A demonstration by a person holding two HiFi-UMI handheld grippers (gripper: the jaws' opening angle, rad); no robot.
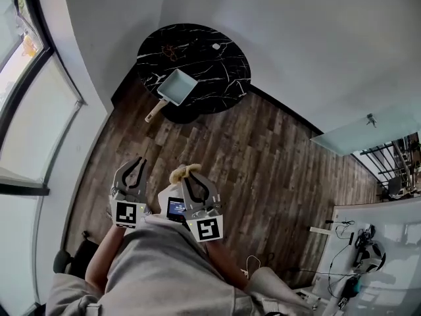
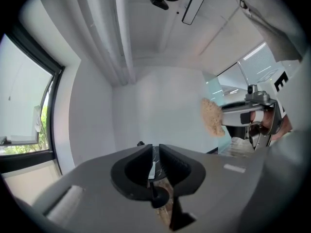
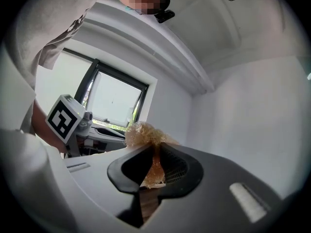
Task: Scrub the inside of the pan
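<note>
A pale blue rectangular pan (image 1: 177, 87) with a wooden handle (image 1: 156, 110) lies on a round black marble table (image 1: 217, 51), far ahead of both grippers. I hold the grippers close to my body, pointing up and away from the table. My left gripper (image 1: 137, 164) (image 2: 153, 147) is shut with nothing between its jaws. My right gripper (image 1: 191, 178) (image 3: 156, 148) is shut on a tan scrubbing pad (image 1: 184, 172) (image 3: 143, 134), which bunches out above the jaw tips. The pad (image 2: 211, 115) also shows in the left gripper view, to the right.
Dark wood plank floor (image 1: 263, 170) lies between me and the table. A tall window (image 1: 26, 97) runs along the left wall. A white desk (image 1: 368, 242) with cables stands at the lower right. A small lit screen (image 1: 175, 208) sits between the grippers.
</note>
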